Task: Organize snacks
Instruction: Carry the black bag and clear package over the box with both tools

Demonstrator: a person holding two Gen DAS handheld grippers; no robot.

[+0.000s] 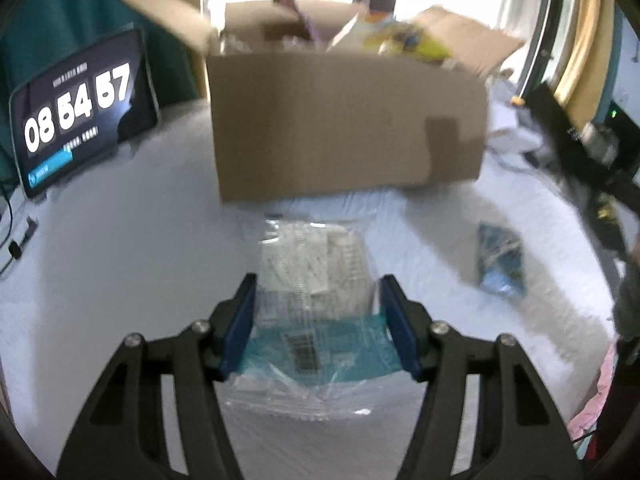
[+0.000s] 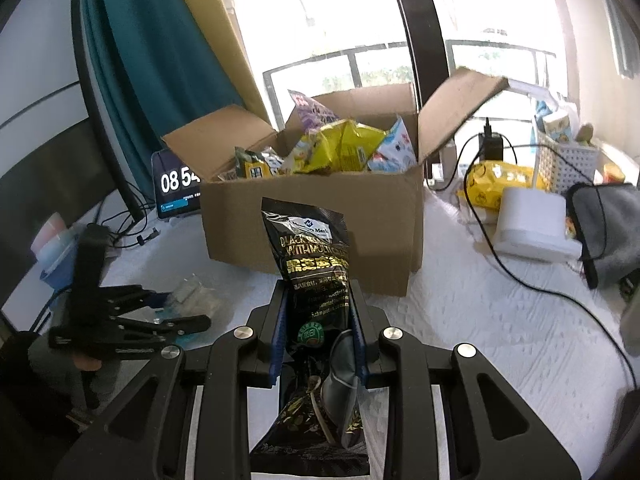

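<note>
Clear-plastic packet (image 1: 316,300) with a teal band and barcode lies flat on the white-covered counter (image 1: 120,280), between the blue pads of the left gripper (image 1: 318,328). Jaws part-open; whether the pads touch the wrapper cannot be told, since the view is motion-blurred. Print on the packet unreadable.

Right gripper (image 2: 319,330) is clamped narrow on a black snack pouch (image 2: 310,264), held upright in front of the cardboard box (image 2: 312,216); the pouch's lower end is cut off by the frame edge.

Box open, flaps up, crammed with yellow and white snack bags (image 2: 340,148), lower layers hidden. Blue packet (image 1: 500,258) lies on the counter, right of the box, blurred. Tablet clock (image 1: 80,112) stands left; half hidden behind the box in the right view.
</note>
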